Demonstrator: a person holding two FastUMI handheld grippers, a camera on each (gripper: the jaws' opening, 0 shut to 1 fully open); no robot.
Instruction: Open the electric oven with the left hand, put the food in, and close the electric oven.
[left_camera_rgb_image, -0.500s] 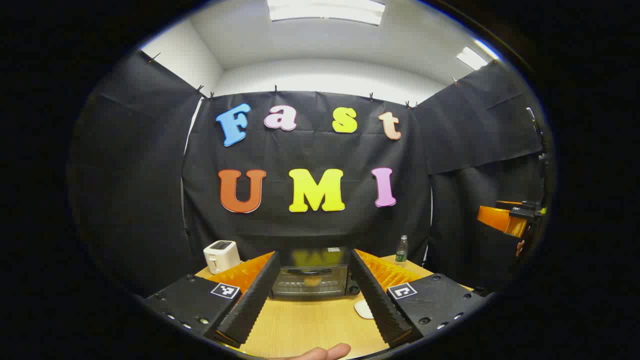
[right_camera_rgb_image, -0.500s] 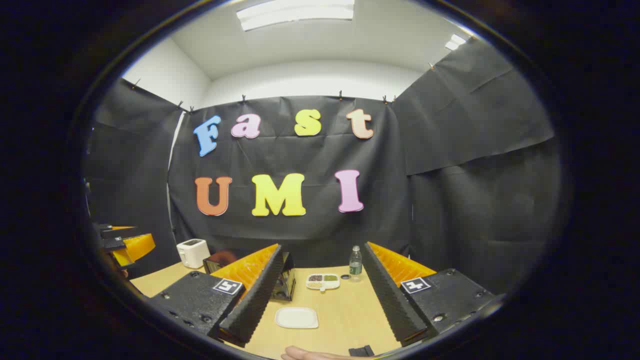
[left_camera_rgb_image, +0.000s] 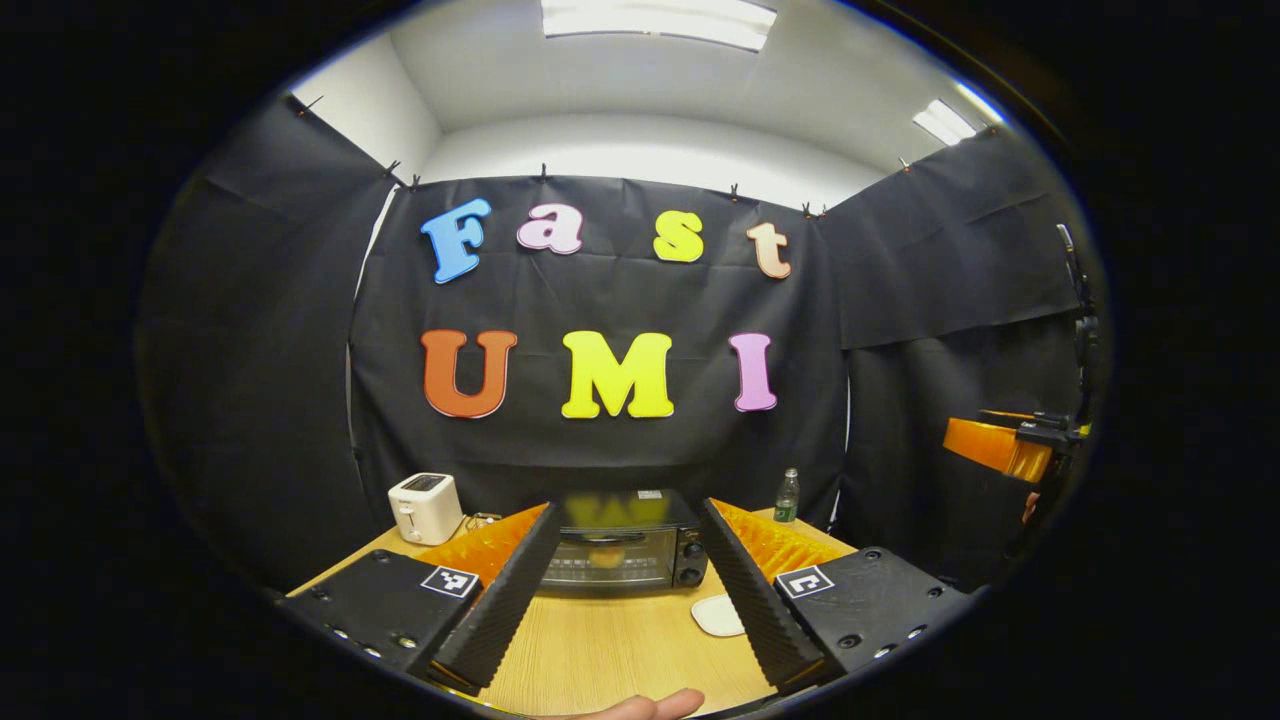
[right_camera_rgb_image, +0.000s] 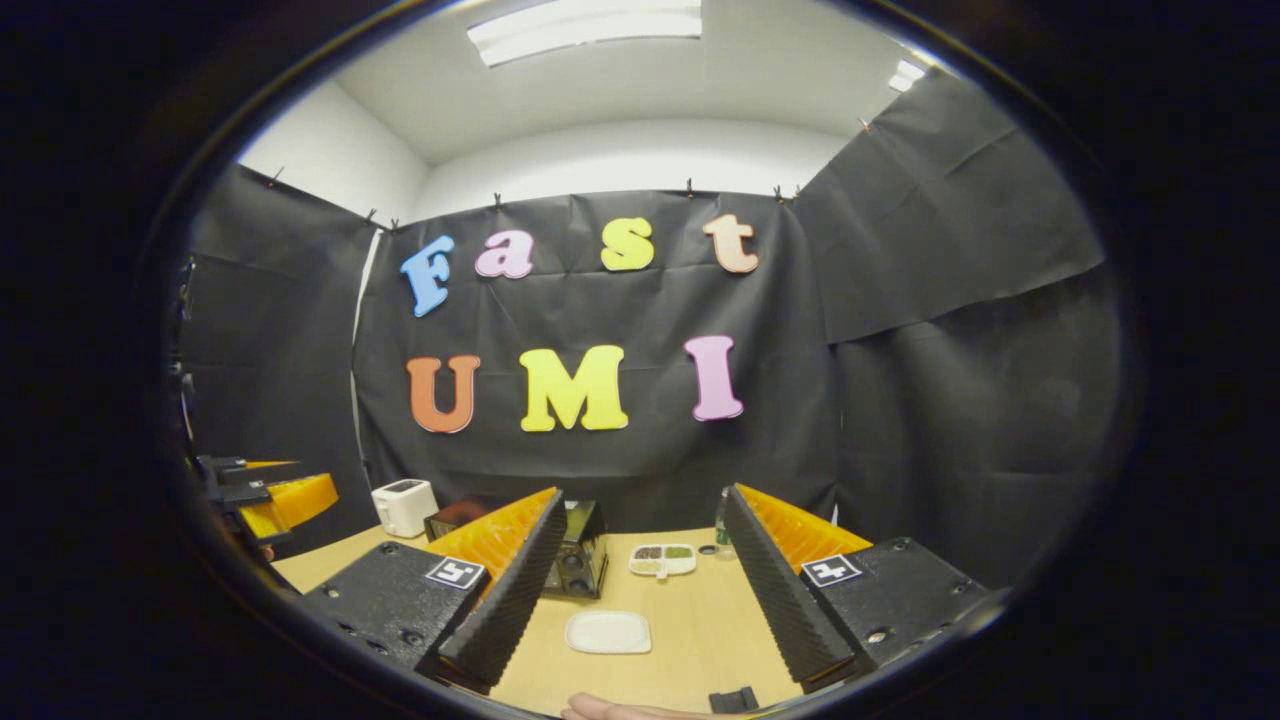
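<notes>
Electric oven (left_camera_rgb_image: 620, 548) is seen at the table's (left_camera_rgb_image: 600, 650) far edge, door closed, framed between the spread fingers of the left gripper (left_camera_rgb_image: 625, 590). Right gripper (right_camera_rgb_image: 640, 590) is held spread, empty, above a white plate (right_camera_rgb_image: 608, 632). Toaster (left_camera_rgb_image: 426, 507) is set toward the far left corner.

Black oven (left_camera_rgb_image: 620, 545) with a dark glass door, standing on a light wood-grain table (left_camera_rgb_image: 600, 650). Left of the oven, a white toaster (left_camera_rgb_image: 425, 507); right of the oven, a clear bottle (left_camera_rgb_image: 787, 497) with a green label and a white plate (left_camera_rgb_image: 717, 615) on the table. In the right gripper view, beyond the plate (right_camera_rgb_image: 608, 632) and right of the oven (right_camera_rgb_image: 575, 560), a white divided tray (right_camera_rgb_image: 662, 560) holds dark brown, green and pale portions. Gripper bodies black, each bearing a small black-and-white square marker (left_camera_rgb_image: 449, 581), with orange ribbed backing behind the fingers
</notes>
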